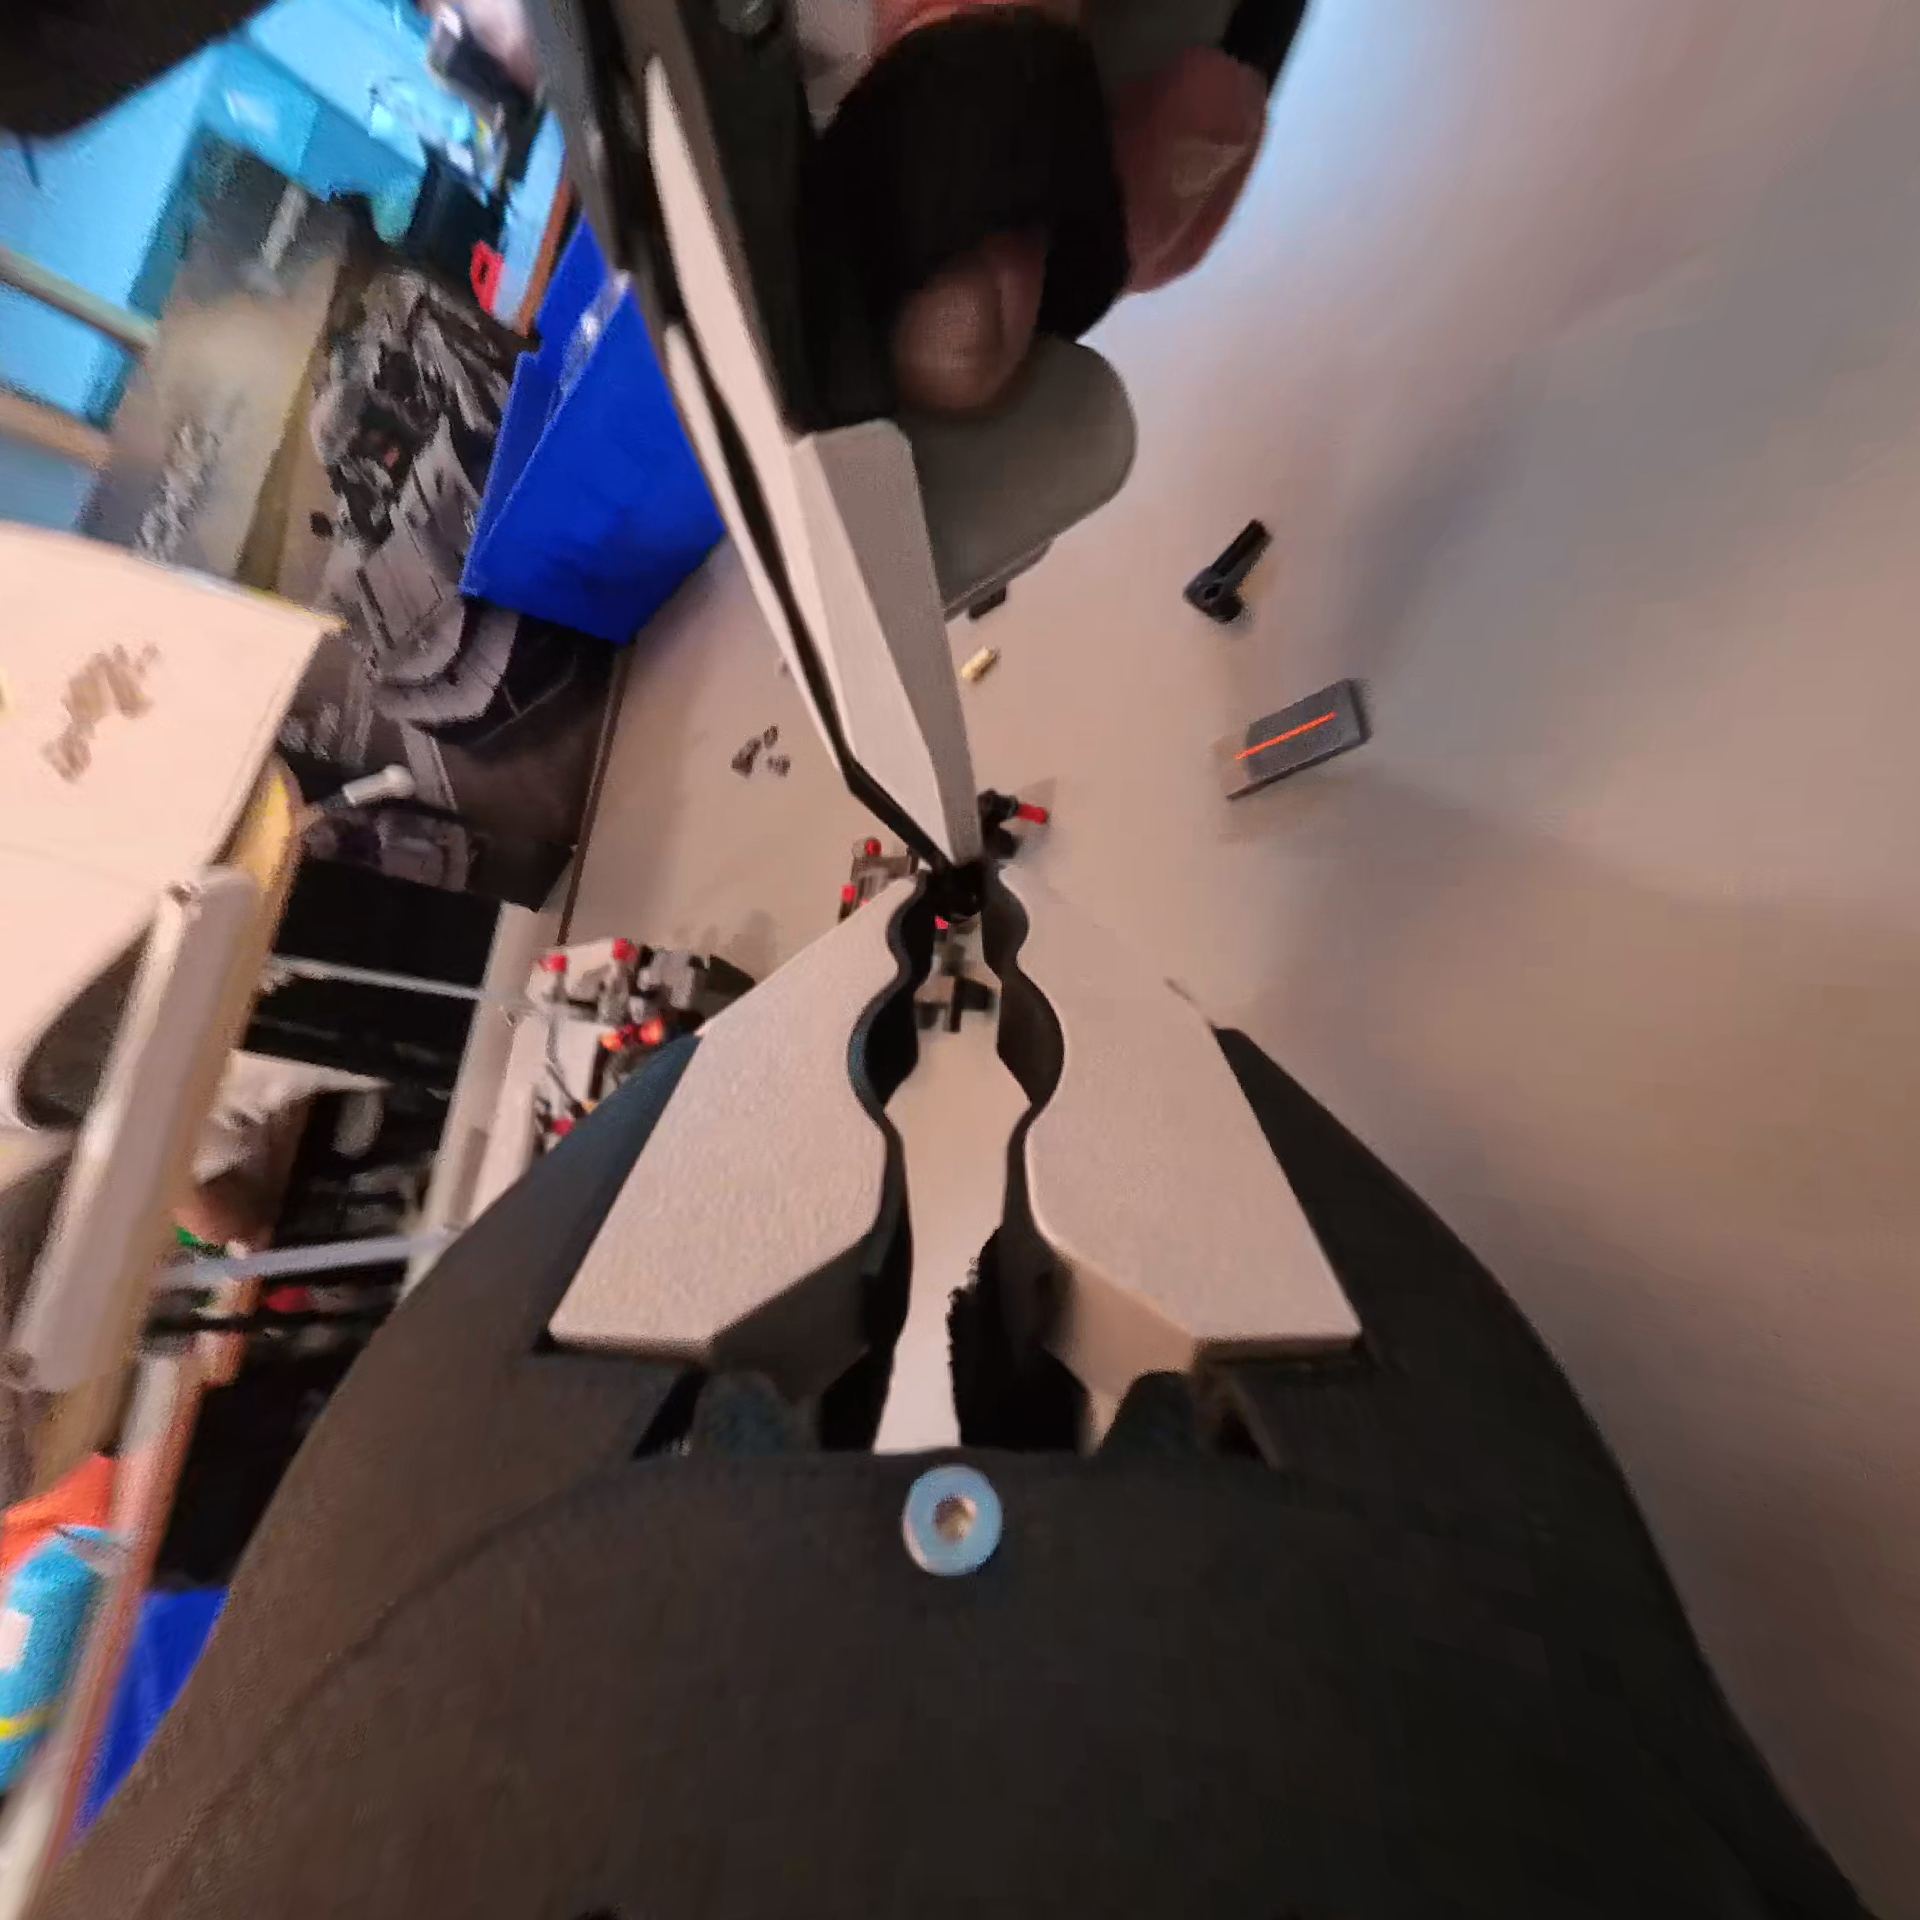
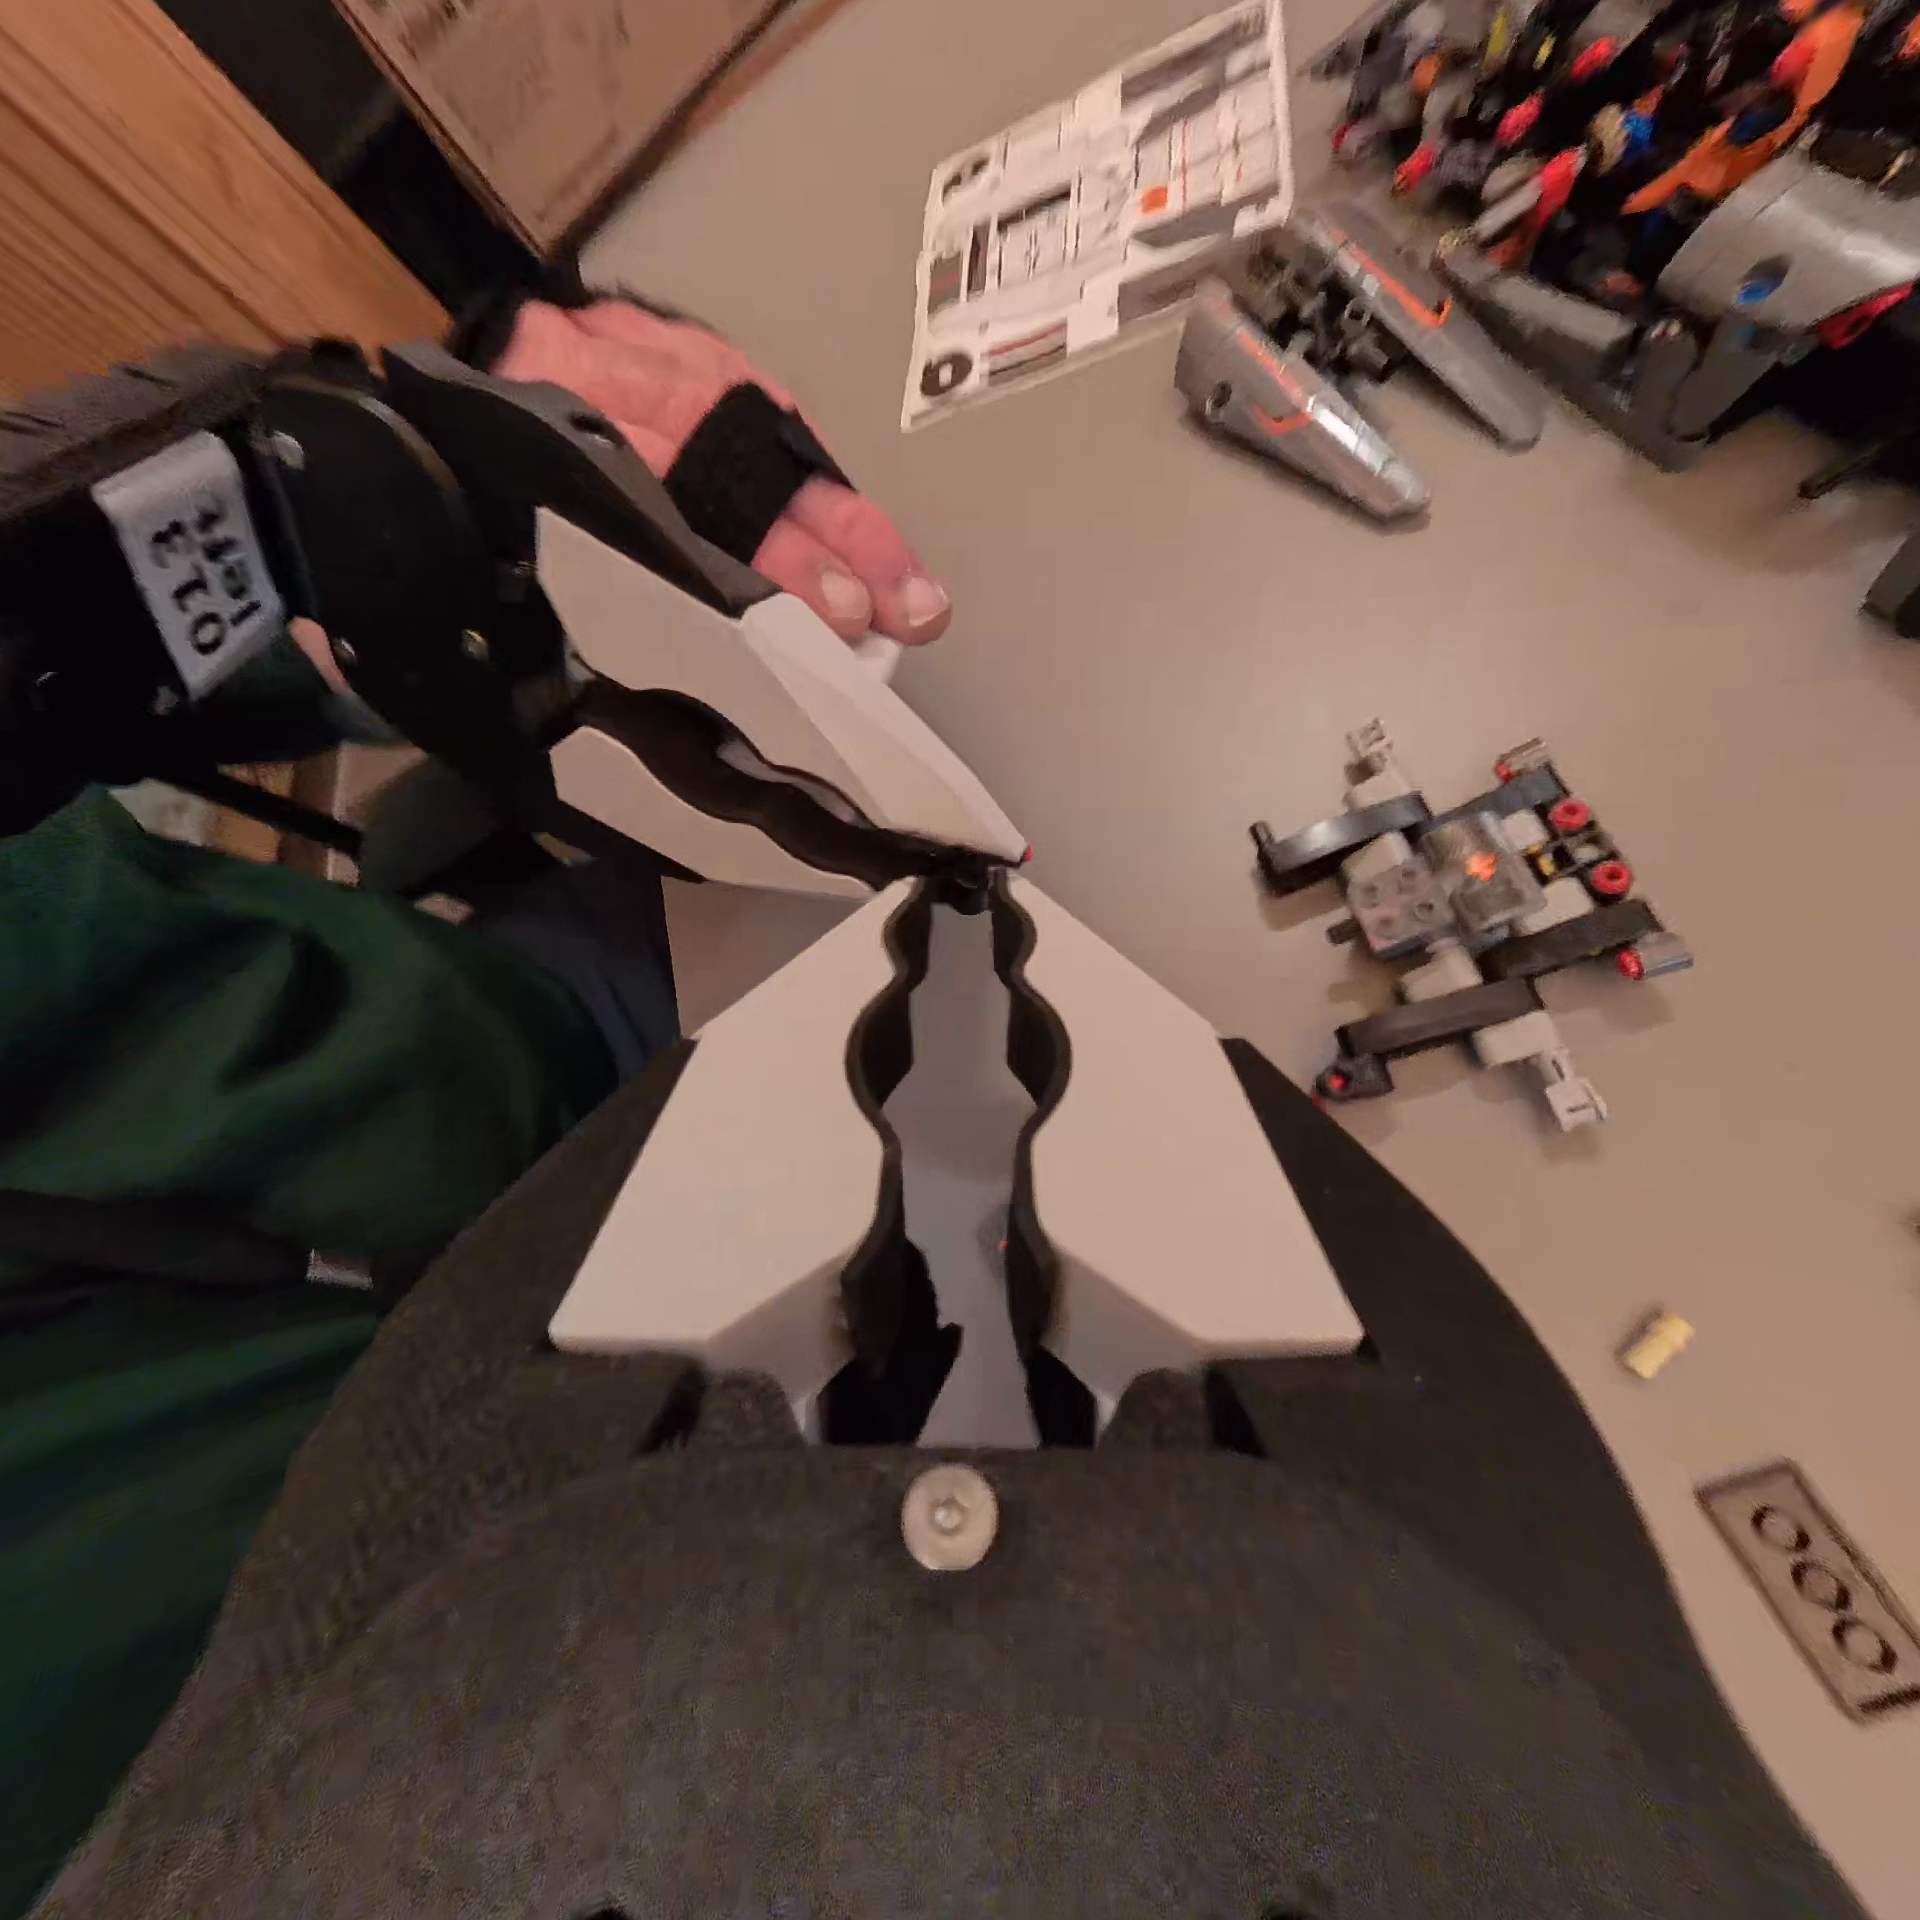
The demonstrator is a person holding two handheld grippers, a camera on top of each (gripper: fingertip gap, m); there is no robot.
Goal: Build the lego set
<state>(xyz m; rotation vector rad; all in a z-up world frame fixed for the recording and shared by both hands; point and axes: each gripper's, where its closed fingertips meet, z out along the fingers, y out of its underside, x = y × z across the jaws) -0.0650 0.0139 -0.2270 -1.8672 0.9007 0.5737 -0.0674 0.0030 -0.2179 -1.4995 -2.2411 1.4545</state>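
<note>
My left gripper (image 1: 961,904) and my right gripper (image 2: 961,891) meet tip to tip above the table. Both are shut on a small black Lego pin piece (image 1: 958,891) held between them; it also shows in the right wrist view (image 2: 968,889) with a red end. I cannot tell if it is one piece or two joined. The right gripper (image 1: 964,854) comes down from above in the left wrist view. The left gripper (image 2: 995,858) comes in from the left in the right wrist view. A grey and black Lego assembly (image 2: 1455,925) with red pins lies on the table to the right.
A printed sheet (image 2: 1101,208), a grey and orange built section (image 2: 1299,416) and a pile of loose parts (image 2: 1610,104) lie at the far side. A tan pin (image 2: 1657,1342), a grey holed plate (image 2: 1813,1590), a black piece (image 1: 1226,571), a grey tile (image 1: 1294,738) and a blue bin (image 1: 592,468) are nearby. Only a small space, under 4 cm, lies between the two pairs of fingers.
</note>
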